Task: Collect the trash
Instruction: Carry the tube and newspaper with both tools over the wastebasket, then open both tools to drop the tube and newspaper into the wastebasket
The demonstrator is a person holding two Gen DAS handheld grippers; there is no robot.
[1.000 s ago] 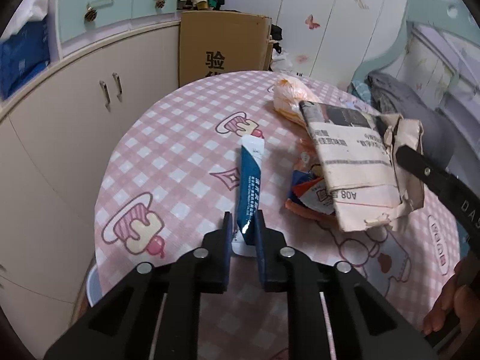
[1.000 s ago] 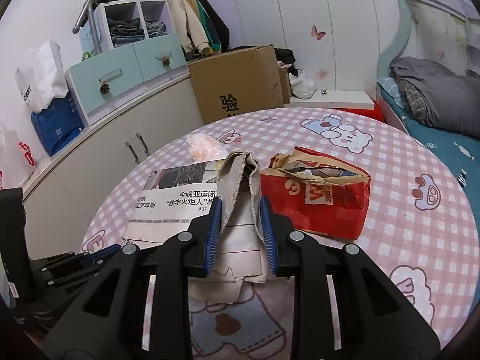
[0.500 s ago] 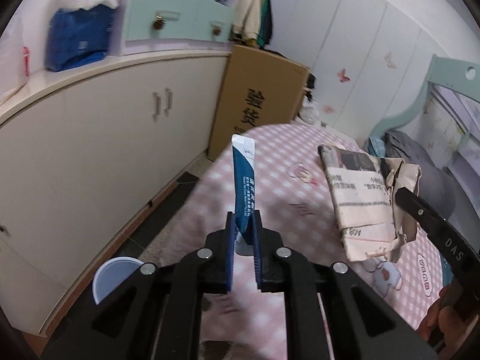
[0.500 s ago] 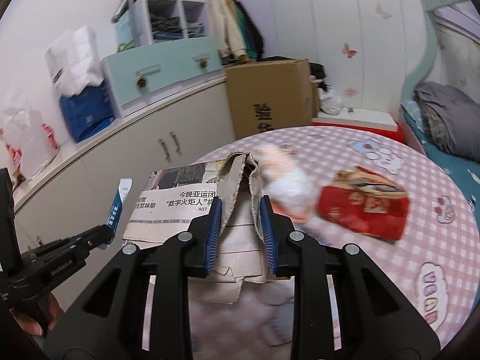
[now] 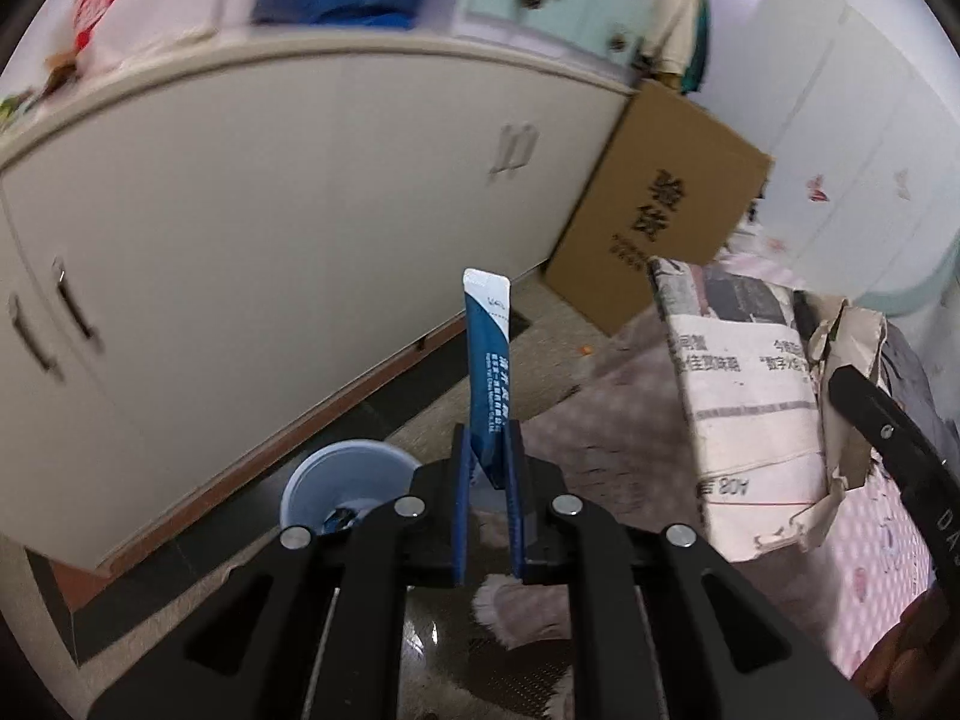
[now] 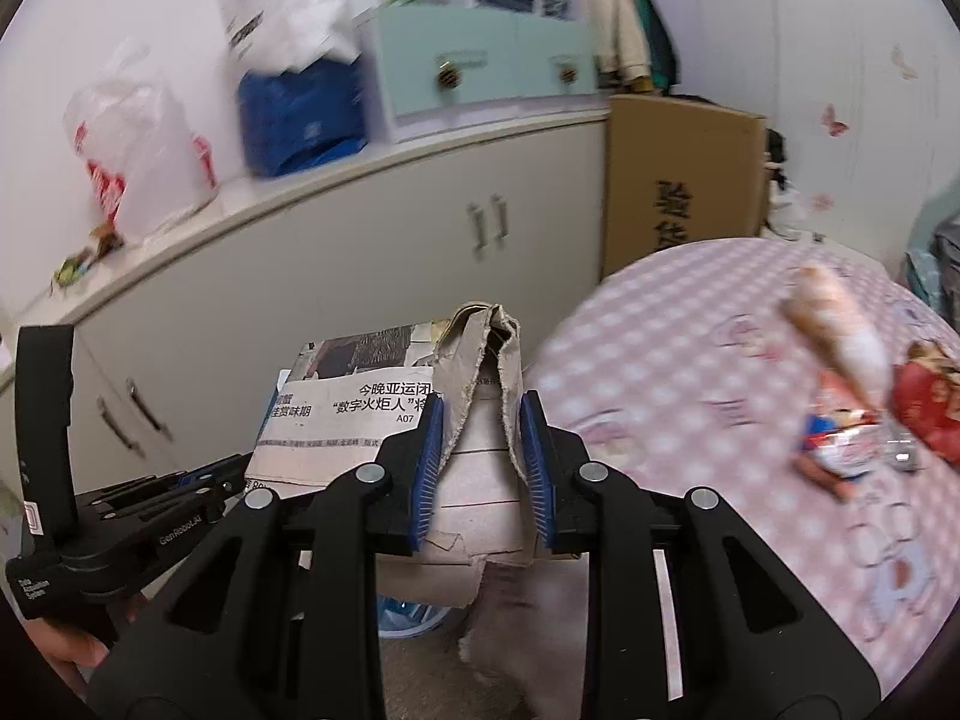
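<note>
My left gripper (image 5: pixel 487 456) is shut on a blue and white sachet (image 5: pixel 487 360) that stands up between its fingers, held off the table's edge above the floor. A pale blue bin (image 5: pixel 345 489) stands on the floor just below and left of it. My right gripper (image 6: pixel 481 438) is shut on a folded newspaper with torn brown paper (image 6: pixel 477 360); the bundle also shows in the left wrist view (image 5: pixel 750 396). The left gripper's body shows in the right wrist view (image 6: pixel 120 516) at lower left.
The round table with a pink checked cloth (image 6: pixel 690 360) carries a red bag (image 6: pixel 927 408), an orange-white wrapper (image 6: pixel 840 336) and small packets (image 6: pixel 840 450). White cupboards (image 5: pixel 270 228) and a cardboard box (image 5: pixel 666 210) line the wall. Everything is motion-blurred.
Both grippers have swung left off the table toward the cupboards, carrying the sachet and the newspaper. The bin has come closer under the left gripper.
</note>
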